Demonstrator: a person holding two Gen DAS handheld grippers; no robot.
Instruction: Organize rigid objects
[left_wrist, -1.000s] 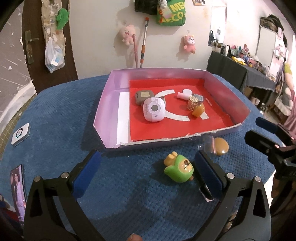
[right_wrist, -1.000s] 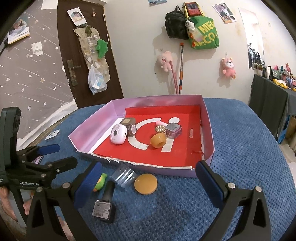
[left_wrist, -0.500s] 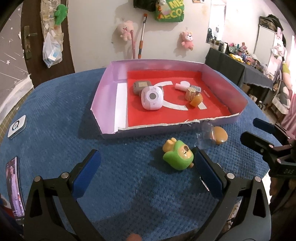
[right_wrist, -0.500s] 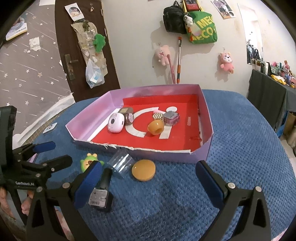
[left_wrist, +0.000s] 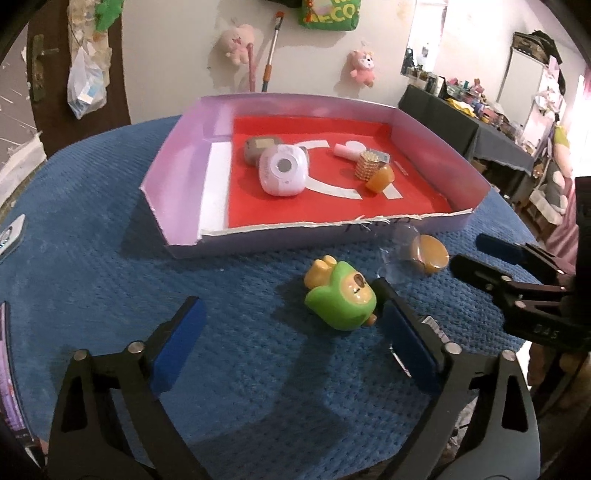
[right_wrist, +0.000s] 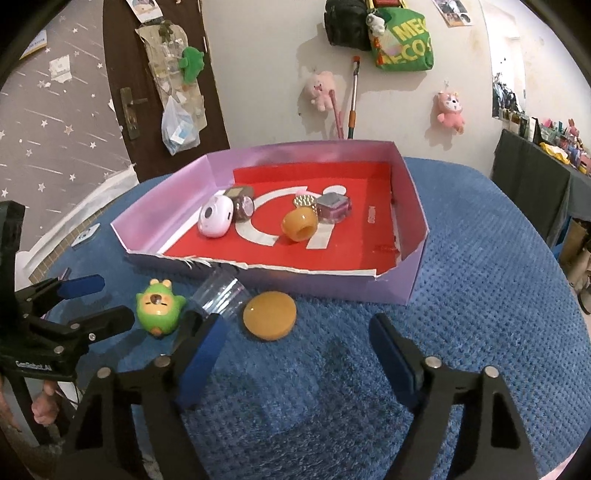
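A green bear toy (left_wrist: 340, 297) lies on the blue cloth in front of a shallow purple box (left_wrist: 258, 243) with a red floor. My left gripper (left_wrist: 291, 343) is open and empty, its right finger just beside the toy. The toy also shows in the right wrist view (right_wrist: 159, 306). An orange disc (right_wrist: 269, 314) and a clear plastic cup (right_wrist: 221, 295) lie next to it by the box wall (right_wrist: 332, 286). My right gripper (right_wrist: 295, 358) is open and empty, just short of the disc. A black item behind my left finger is mostly hidden.
In the box lie a white round camera (left_wrist: 282, 173), a grey case (left_wrist: 260, 146), an orange cup (right_wrist: 299, 225), a gold studded piece (left_wrist: 367, 164) and a small purple cube (right_wrist: 332, 208). A phone (left_wrist: 9, 236) lies at the table's left edge.
Both grippers have moved forward and lower toward the table. The green toy, cup and disc now sit closer in both views. Nothing was picked up.
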